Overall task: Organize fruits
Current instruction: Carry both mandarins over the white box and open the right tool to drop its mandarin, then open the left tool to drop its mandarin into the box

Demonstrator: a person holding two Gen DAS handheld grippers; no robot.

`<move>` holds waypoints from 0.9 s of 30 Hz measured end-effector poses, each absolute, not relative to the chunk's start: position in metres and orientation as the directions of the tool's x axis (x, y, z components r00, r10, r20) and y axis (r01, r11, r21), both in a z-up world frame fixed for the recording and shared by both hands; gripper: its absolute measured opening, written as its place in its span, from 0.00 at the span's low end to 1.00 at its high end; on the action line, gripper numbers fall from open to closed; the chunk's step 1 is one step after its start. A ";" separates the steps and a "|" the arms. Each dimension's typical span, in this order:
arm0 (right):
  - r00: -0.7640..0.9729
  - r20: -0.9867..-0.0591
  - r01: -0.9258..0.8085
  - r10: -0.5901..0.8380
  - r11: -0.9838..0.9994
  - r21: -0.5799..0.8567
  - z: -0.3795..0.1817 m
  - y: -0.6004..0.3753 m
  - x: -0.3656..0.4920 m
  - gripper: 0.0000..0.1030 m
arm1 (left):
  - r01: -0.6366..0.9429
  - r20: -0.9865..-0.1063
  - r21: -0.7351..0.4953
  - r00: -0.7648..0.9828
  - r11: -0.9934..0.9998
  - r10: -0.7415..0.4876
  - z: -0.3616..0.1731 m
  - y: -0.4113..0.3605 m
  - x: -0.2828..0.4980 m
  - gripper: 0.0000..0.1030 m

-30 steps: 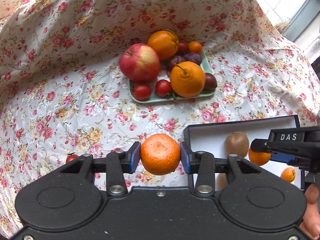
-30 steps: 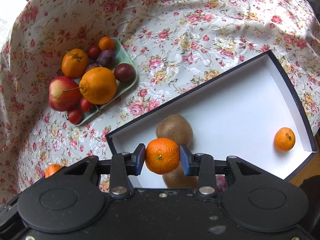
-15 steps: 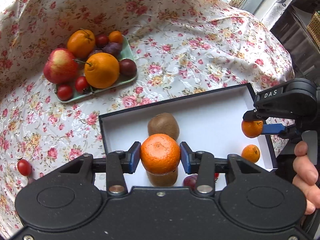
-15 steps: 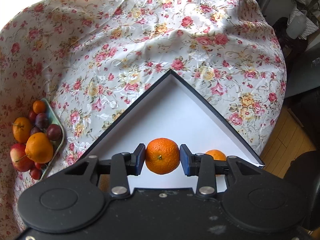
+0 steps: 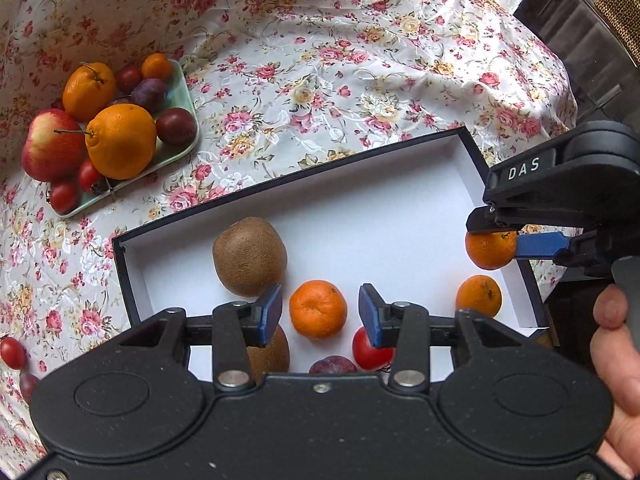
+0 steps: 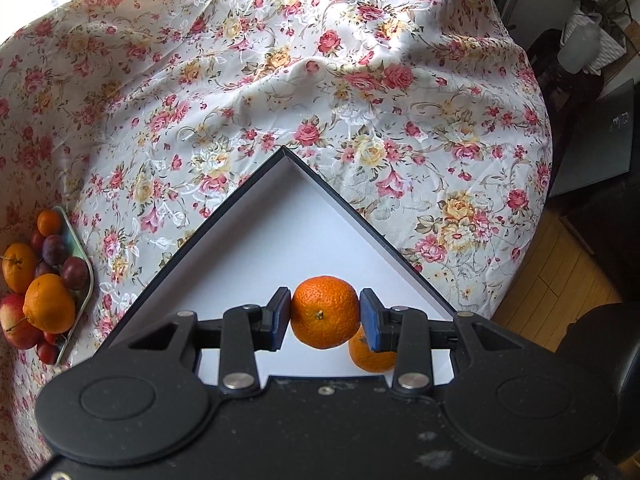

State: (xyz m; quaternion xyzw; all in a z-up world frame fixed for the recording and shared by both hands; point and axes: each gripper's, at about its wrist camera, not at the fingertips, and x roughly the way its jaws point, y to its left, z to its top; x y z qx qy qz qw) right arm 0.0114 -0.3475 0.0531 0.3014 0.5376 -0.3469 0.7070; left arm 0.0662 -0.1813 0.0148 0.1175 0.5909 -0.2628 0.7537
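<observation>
Since half a second ago our left gripper (image 5: 319,311) has let go, its fingers now apart around a mandarin (image 5: 318,309) lying in the white box (image 5: 400,216), while from the right wrist our right gripper (image 6: 325,314) clamps another mandarin (image 6: 324,312) above this box (image 6: 288,232).

Right claw (image 6: 325,312) clamps mandarin (image 6: 324,312) over box (image 6: 280,240).

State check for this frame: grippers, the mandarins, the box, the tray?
Left gripper: open, fingers apart from the fruit.
Released mandarin: lying in the box, free.
Right gripper: shut on its mandarin.
Held mandarin: clamped, above the box.
Box: open-topped, holding kiwis, mandarins, a tomato, a plum.
Green tray: piled with fruit.
</observation>
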 end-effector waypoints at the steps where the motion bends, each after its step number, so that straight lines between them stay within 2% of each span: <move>1: 0.190 -0.969 0.812 -0.160 0.580 0.064 0.053 -0.348 0.011 0.37 | 0.536 -0.953 -0.126 0.169 0.835 -0.252 0.014 -0.181 0.066 0.49; 16: 0.243 -0.950 0.783 -0.193 0.618 0.075 0.065 -0.338 0.014 0.37 | 0.521 -0.962 -0.057 0.198 0.852 -0.186 0.010 -0.177 0.067 0.51; 27: 0.145 -0.985 0.776 -0.093 0.628 0.055 0.048 -0.319 0.025 0.37 | 0.484 -0.975 -0.031 0.178 0.875 -0.133 0.003 -0.153 0.066 0.55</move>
